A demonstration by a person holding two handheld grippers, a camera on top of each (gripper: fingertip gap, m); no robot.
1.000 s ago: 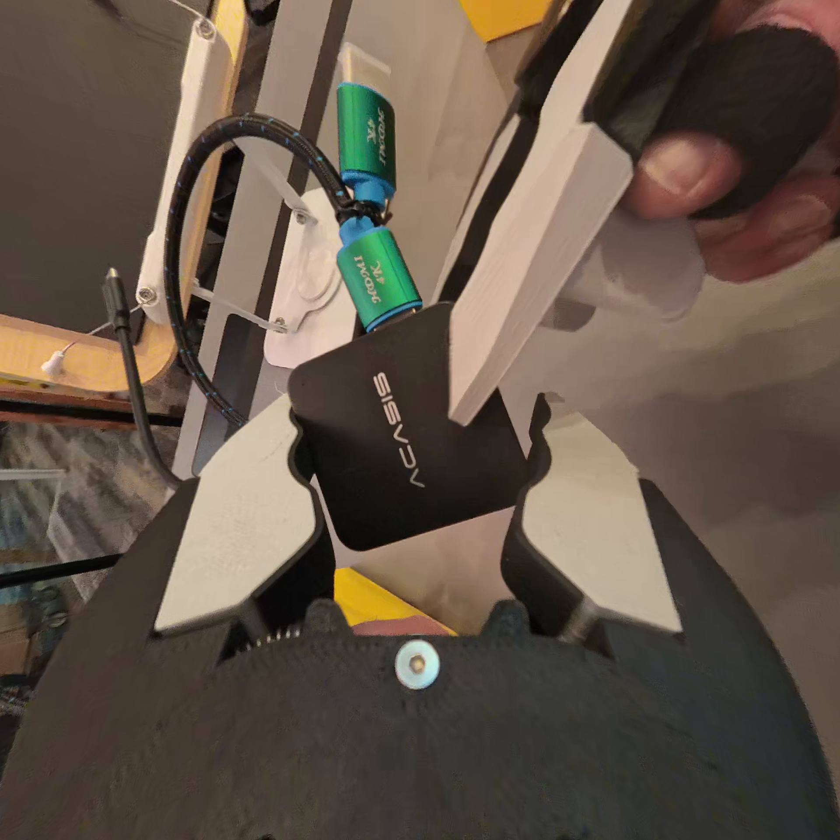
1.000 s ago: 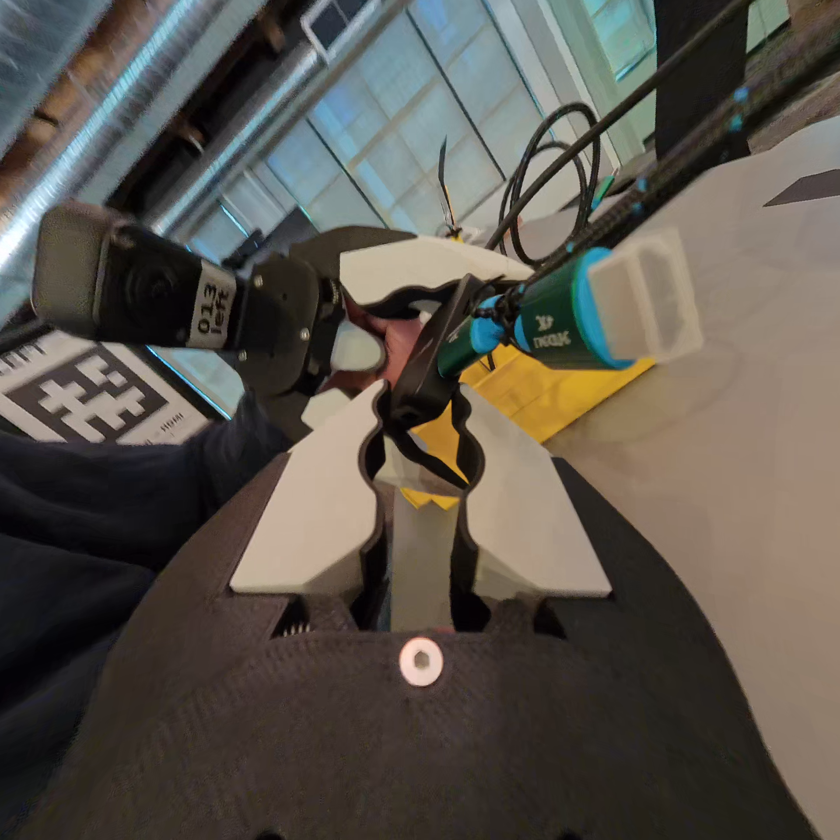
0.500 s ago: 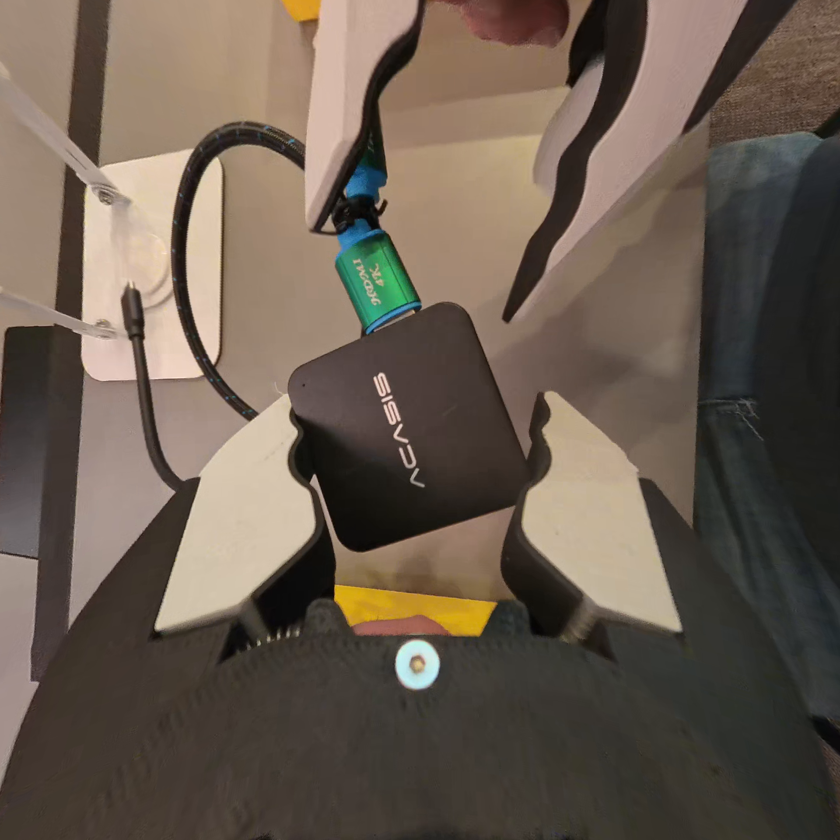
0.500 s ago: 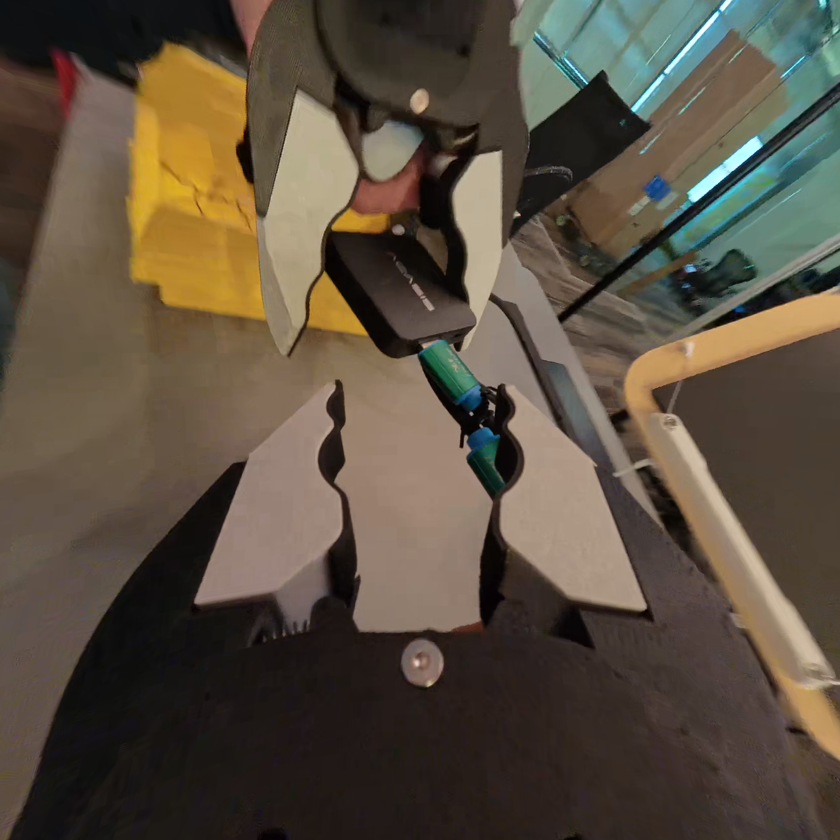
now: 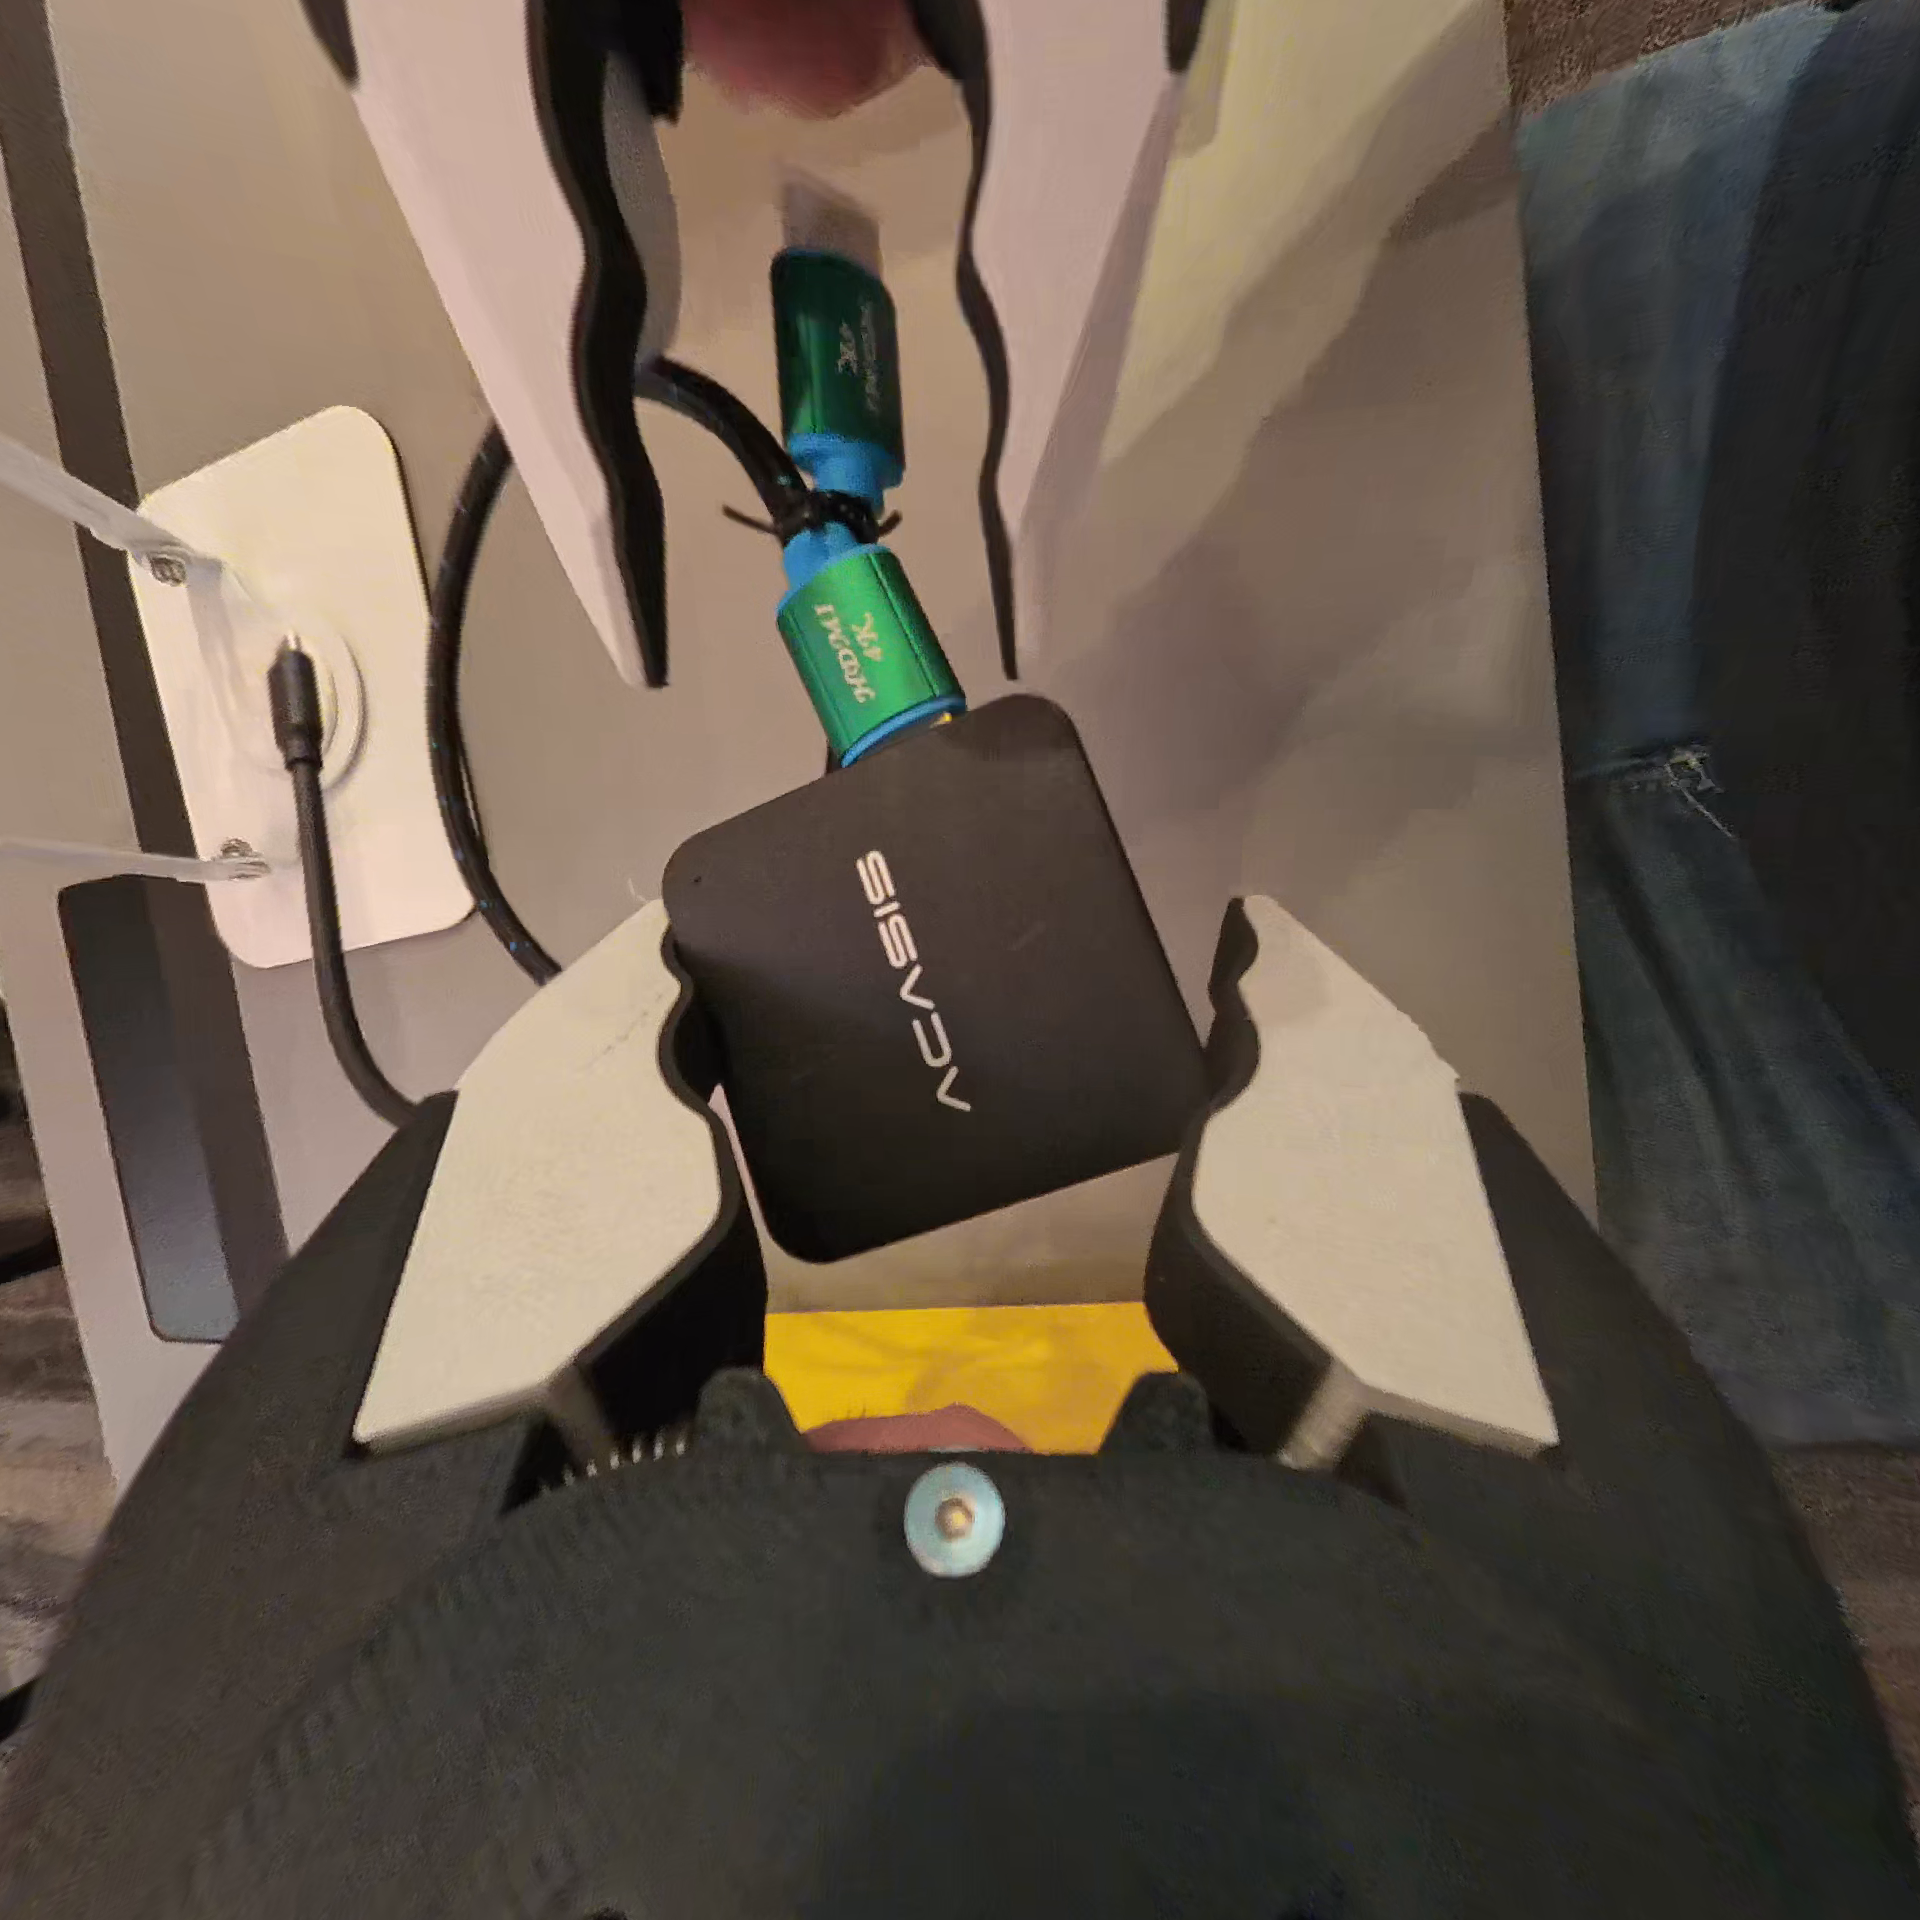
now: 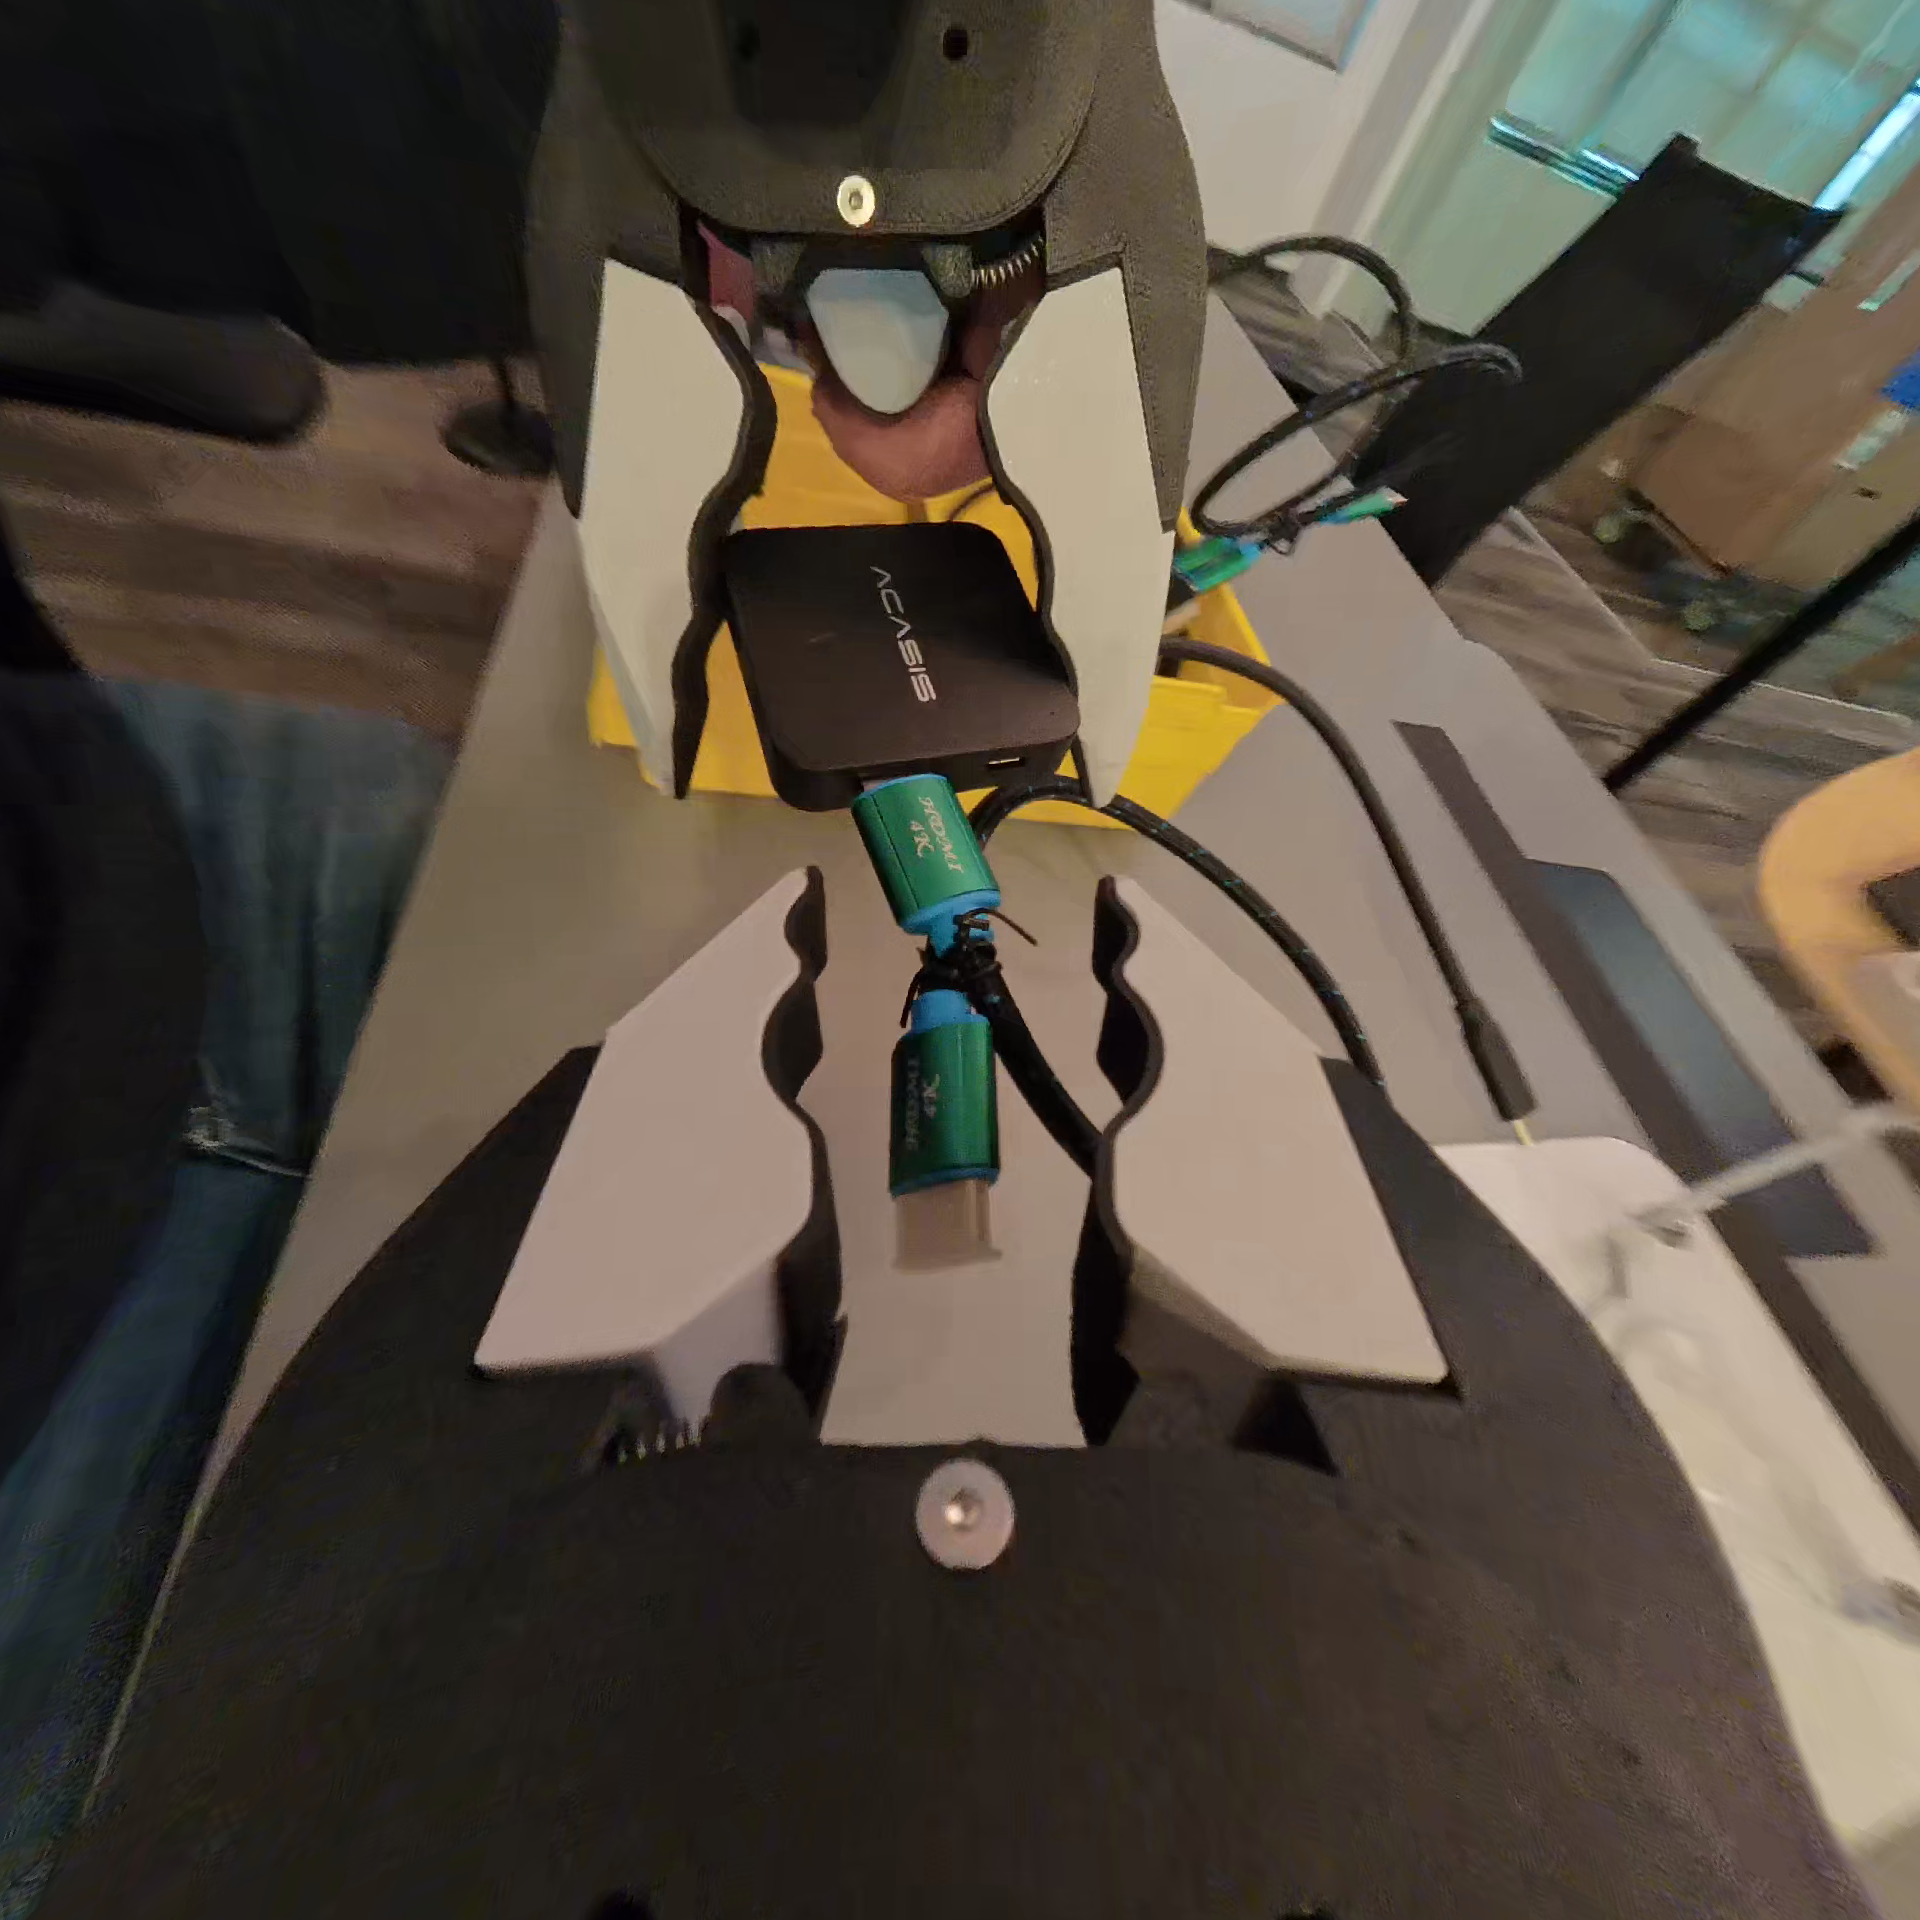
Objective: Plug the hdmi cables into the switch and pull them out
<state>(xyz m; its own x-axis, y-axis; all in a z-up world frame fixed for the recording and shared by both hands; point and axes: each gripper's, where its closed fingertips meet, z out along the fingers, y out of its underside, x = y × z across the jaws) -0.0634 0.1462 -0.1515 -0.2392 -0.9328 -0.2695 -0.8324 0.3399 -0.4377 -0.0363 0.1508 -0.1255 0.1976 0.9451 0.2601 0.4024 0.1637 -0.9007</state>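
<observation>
A: Left gripper (image 5: pixel 951 1023)?
B: Clamped on the black switch (image 5: pixel 935 977), which sits tilted between its fingers.

A: Cables?
B: One green HDMI plug (image 5: pixel 868 665) is seated in the switch's far edge. The second green plug (image 6: pixel 943 1117), tied to it by the braided cable (image 6: pixel 1195 862), hangs free.

A: Right gripper (image 6: pixel 956 997)?
B: Fingers spread, facing the left one; the free plug lies between them, touching neither. A yellow bin (image 6: pixel 1195 727) stands behind the switch.
</observation>
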